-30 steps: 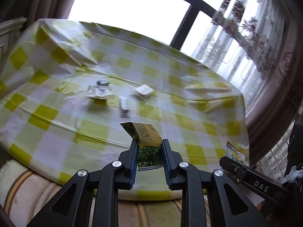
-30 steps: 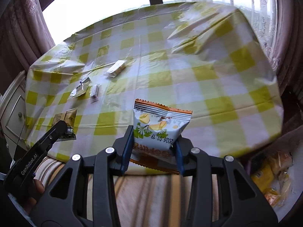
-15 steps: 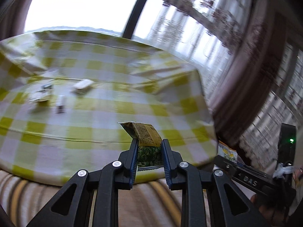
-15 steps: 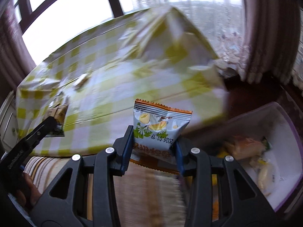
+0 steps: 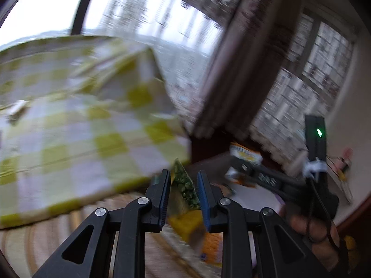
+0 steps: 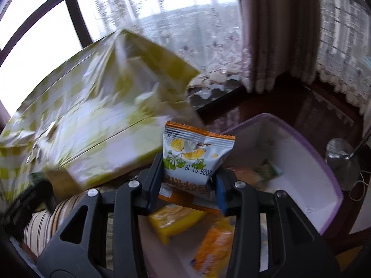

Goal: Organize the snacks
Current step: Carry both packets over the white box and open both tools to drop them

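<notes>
My left gripper (image 5: 183,185) has its jaws parted; a green and yellow snack packet (image 5: 185,187) sits loosely between them, tilted. My right gripper (image 6: 187,176) is shut on a white and orange snack packet (image 6: 194,155) and holds it over a white bin with a purple rim (image 6: 324,169). The bin holds yellow and orange packets (image 6: 174,220). The right gripper with its packet also shows in the left wrist view (image 5: 245,155), to the right of the left gripper.
The table with the yellow checked cloth (image 5: 69,127) lies to the left, with a small white packet (image 5: 18,106) on it. Curtains (image 6: 266,34) and windows stand behind. A glass object (image 6: 340,157) stands right of the bin on the dark floor.
Both grippers have swung right, away from the table and over the bin. The left jaws have opened and the green packet has tilted and slipped between them.
</notes>
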`<state>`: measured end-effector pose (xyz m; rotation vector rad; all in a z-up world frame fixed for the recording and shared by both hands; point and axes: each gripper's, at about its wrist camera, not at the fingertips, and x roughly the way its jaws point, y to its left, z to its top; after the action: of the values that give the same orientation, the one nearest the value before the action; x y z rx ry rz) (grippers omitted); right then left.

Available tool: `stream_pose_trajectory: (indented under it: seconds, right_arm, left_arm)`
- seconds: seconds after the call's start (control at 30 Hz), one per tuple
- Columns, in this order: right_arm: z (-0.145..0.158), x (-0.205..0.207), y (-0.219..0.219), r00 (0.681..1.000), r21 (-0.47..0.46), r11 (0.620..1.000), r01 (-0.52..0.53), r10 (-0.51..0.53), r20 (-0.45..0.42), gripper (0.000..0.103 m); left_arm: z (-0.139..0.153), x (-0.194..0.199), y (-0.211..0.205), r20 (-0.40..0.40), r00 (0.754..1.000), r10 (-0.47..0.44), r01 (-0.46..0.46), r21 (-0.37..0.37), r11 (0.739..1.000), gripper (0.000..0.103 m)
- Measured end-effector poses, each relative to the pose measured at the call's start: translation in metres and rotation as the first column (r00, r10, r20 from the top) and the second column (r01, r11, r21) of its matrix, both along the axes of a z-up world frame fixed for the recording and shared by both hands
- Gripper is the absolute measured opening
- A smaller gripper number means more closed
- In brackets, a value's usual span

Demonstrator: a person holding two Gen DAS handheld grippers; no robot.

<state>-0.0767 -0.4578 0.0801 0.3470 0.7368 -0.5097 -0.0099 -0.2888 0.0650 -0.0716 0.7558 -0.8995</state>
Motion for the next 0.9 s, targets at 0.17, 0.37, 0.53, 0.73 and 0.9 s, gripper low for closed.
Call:
stream_pose_trajectory:
  seconds: [0.17,0.37,0.53,0.73,0.9]
  right_arm:
    - [0.011,-0.012,-0.009,0.999,-0.033,0.998,0.044,-0.043,0.022,0.086]
    - [0.020,-0.010,-0.001,0.997,-0.154,0.985,0.081,-0.079,0.017,0.093]
    - [0.028,-0.006,0.013,0.993,-0.262,0.958,0.118,-0.113,0.034,0.097]
    - [0.031,0.012,0.040,1.000,-0.289,0.957,0.000,0.009,0.030,0.097]
    - [0.032,0.038,0.066,0.991,-0.195,0.975,-0.109,0.122,0.056,0.097]
  left_arm:
    - [-0.002,0.000,-0.001,-0.018,1.000,0.009,-0.009,0.001,1.000,0.071]
    - [0.002,0.009,0.018,0.010,0.989,0.151,-0.151,0.023,0.988,0.072]
    - [0.012,0.015,0.038,0.080,0.948,0.307,-0.312,0.053,0.949,0.075]
    - [0.020,0.032,0.069,0.235,0.903,0.359,-0.396,0.133,0.909,0.076]
    - [0.010,0.062,0.110,0.221,0.872,0.437,-0.473,0.150,0.868,0.080]
